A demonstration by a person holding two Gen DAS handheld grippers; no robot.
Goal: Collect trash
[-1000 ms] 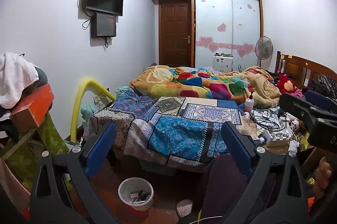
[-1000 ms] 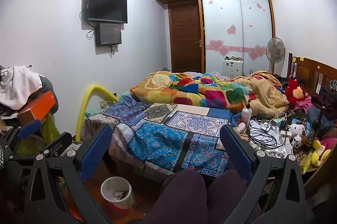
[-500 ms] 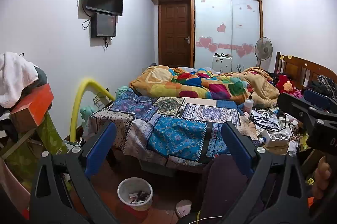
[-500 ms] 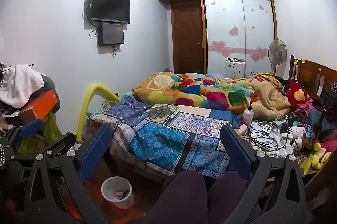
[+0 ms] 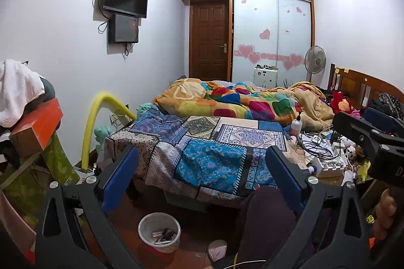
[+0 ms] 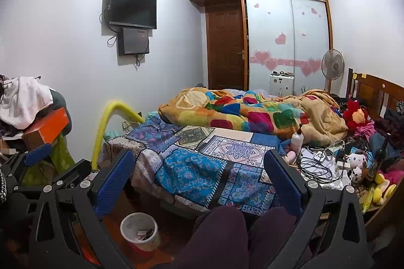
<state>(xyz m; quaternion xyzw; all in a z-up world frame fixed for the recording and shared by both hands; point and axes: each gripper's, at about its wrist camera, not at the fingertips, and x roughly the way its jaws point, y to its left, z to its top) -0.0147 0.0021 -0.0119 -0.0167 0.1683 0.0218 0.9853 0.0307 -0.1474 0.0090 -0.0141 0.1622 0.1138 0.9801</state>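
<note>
A white waste bin (image 5: 159,231) with some scraps in it stands on the red floor by the bed's foot; it also shows in the right wrist view (image 6: 140,231). My left gripper (image 5: 202,173) is open and empty, held above the bin, facing the bed. My right gripper (image 6: 199,175) is open and empty, also facing the bed. The right gripper shows at the right edge of the left wrist view (image 5: 368,137). The left gripper shows at the left of the right wrist view (image 6: 38,160). A small white item (image 5: 217,249) lies on the floor right of the bin.
A bed with a patchwork cover (image 5: 209,142) and a bright quilt (image 6: 242,115) fills the middle. Cables, bottles and toys (image 6: 325,163) clutter its right side. A pile with an orange box (image 5: 38,127) stands left. My legs (image 6: 227,238) are below.
Both views shift very slightly; the right wrist view has drifted a little to the left. Both grippers stay open and empty.
</note>
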